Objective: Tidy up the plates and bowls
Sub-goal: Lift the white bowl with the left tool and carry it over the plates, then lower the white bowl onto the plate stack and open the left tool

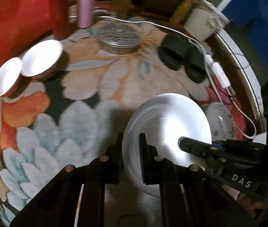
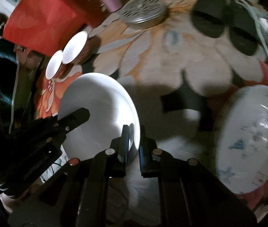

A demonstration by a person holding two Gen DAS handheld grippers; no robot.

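White plate (image 1: 164,124) held off floral tablecloth (image 1: 81,113), both grippers clamped on rim: left gripper (image 1: 131,141) near edge, right gripper (image 2: 134,134) opposite edge. Patterned plate (image 2: 251,138) lies beside. Two small bowls (image 1: 26,64) far left, touching.

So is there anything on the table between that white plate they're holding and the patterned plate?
Nothing visible. Both the left gripper and the right gripper are clamped on the white plate's rim, and the stretch of floral tablecloth between it and the patterned plate holds only shadow.
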